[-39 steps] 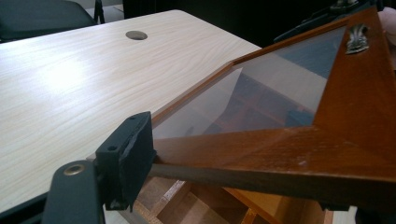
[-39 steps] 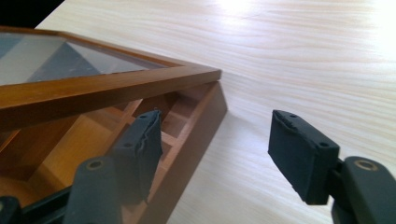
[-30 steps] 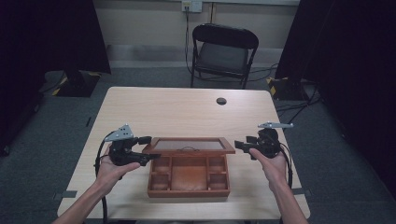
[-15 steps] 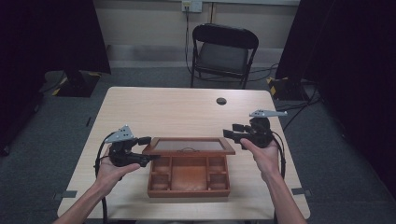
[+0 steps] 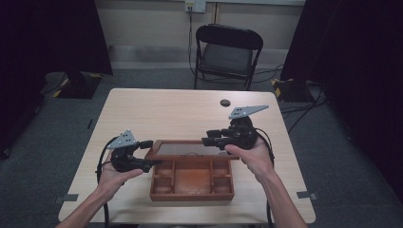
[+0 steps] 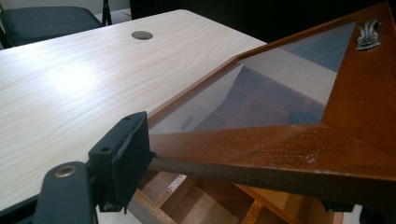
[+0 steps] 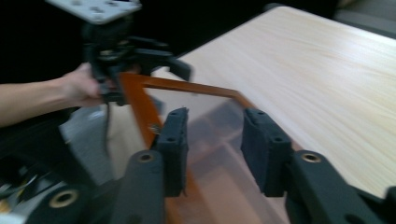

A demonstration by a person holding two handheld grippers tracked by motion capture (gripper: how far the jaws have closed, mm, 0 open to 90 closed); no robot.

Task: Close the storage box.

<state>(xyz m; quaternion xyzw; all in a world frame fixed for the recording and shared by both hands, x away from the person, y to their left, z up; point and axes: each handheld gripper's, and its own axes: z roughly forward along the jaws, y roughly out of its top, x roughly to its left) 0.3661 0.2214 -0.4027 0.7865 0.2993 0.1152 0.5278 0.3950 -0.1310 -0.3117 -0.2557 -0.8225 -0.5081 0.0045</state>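
A wooden compartment box (image 5: 190,195) sits at the table's near middle. Its glass-paned lid (image 5: 190,142) is tilted up. My left gripper (image 5: 146,153) is shut on the lid's left corner; in the left gripper view the wooden frame (image 6: 355,116) runs between the jaws, with one pad (image 6: 122,163) against its edge. A small metal handle (image 6: 368,33) sits on the frame. My right gripper (image 5: 209,141) hovers open over the lid's right part. In the right gripper view (image 7: 215,145) the glass shows between its pads (image 7: 173,149), and the left gripper (image 7: 126,56) holds the far corner of the frame (image 7: 140,102).
A small black round disc (image 5: 225,102) lies near the far edge of the light wooden table (image 5: 157,111). A black folding chair (image 5: 227,50) stands behind the table. Dark curtains hang at both sides. The box's compartments look empty.
My right gripper has risen from the box's right side and moved left, over the lid's right end. The left gripper and the lid have hardly moved.
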